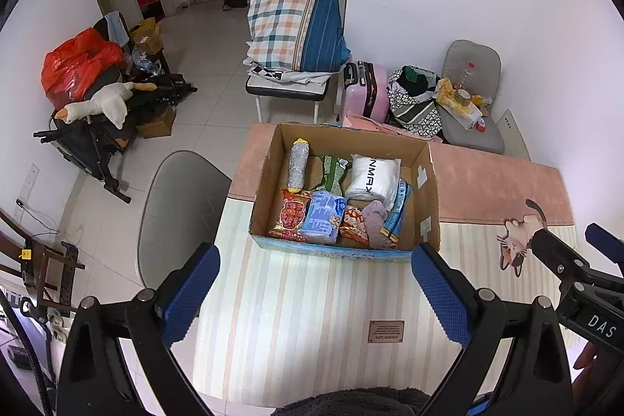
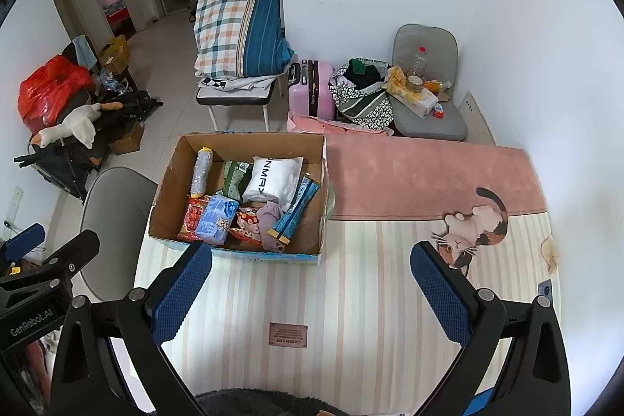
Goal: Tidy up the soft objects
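An open cardboard box stands on a striped mat on the table. It holds a white pillow pack, a silver roll, a blue tissue pack, a red snack bag, a green pack and a mauve cloth. My left gripper is open and empty, held above the mat in front of the box. My right gripper is open and empty, front right of the box.
A grey chair stands left of the table. The mat has a cat picture and a pink far part. A dark fuzzy thing lies at the near edge. A bench with folded bedding, a pink suitcase and clutter are beyond.
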A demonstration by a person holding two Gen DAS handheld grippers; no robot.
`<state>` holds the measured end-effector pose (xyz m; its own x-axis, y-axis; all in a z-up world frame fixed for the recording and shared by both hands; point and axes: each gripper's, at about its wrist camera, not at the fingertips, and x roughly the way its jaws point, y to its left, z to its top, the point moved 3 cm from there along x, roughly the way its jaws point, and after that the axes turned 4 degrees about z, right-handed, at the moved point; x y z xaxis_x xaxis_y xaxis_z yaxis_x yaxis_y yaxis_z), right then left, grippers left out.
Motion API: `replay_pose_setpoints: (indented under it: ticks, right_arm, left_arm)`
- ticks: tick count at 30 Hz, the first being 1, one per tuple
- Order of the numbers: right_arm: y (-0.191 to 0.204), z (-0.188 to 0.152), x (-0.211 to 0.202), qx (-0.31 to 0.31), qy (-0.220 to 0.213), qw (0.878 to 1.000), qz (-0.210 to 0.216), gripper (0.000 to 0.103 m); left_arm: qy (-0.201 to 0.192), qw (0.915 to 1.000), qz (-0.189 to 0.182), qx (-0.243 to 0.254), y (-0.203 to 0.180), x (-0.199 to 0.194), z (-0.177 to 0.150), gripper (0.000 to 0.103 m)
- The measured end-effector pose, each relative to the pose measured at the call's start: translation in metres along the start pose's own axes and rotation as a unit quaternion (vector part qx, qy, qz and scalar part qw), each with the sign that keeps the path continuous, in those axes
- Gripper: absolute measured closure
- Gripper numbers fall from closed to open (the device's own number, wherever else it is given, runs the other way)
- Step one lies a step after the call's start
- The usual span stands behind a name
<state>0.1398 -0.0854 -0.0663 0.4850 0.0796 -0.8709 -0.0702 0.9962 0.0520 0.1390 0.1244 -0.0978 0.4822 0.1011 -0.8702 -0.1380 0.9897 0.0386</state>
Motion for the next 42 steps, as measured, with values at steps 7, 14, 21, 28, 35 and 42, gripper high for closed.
replay_pose_setpoints:
  ticks: [7, 14, 21, 28, 35, 42]
  right_arm:
    - [0.0011, -0.0008, 0.0019, 0.000, 0.003, 1.000, 0.000, 0.000]
    - [0.0008, -0.0003, 0.0023, -0.002, 0.000, 1.000, -0.001, 0.000]
    - [-0.0008, 0.0010, 0.0011, -0.004, 0.001, 1.000, 0.000, 0.000]
    - [-0.0010, 0.0022, 0.0015, -0.005, 0.002, 1.000, 0.001, 0.000]
    - [-0.0001, 0.0029, 0.0021, -0.005, 0.002, 1.000, 0.000, 0.000]
    - [0.0000, 0.0032, 0.0028, -0.006, 0.003, 1.000, 0.001, 0.000]
  left_arm:
    - [0.000, 1.0000, 0.001, 0.001, -0.0001, 0.0002, -0.0008, 0.002]
    - [-0.001, 1.0000, 0.000, 0.000, -0.0011, 0.0003, -0.0007, 0.002]
    - [-0.001, 1.0000, 0.000, 0.001, -0.0005, 0.0014, 0.0009, 0.002]
    - [-0.001, 1.0000, 0.000, 0.002, -0.0008, 0.0014, 0.0009, 0.002]
    - [-0.001, 1.0000, -0.001, 0.003, -0.0002, 0.0027, 0.0022, 0.002]
    - [-0.001, 1.0000, -0.002, 0.004, -0.0004, 0.0028, 0.0026, 0.002]
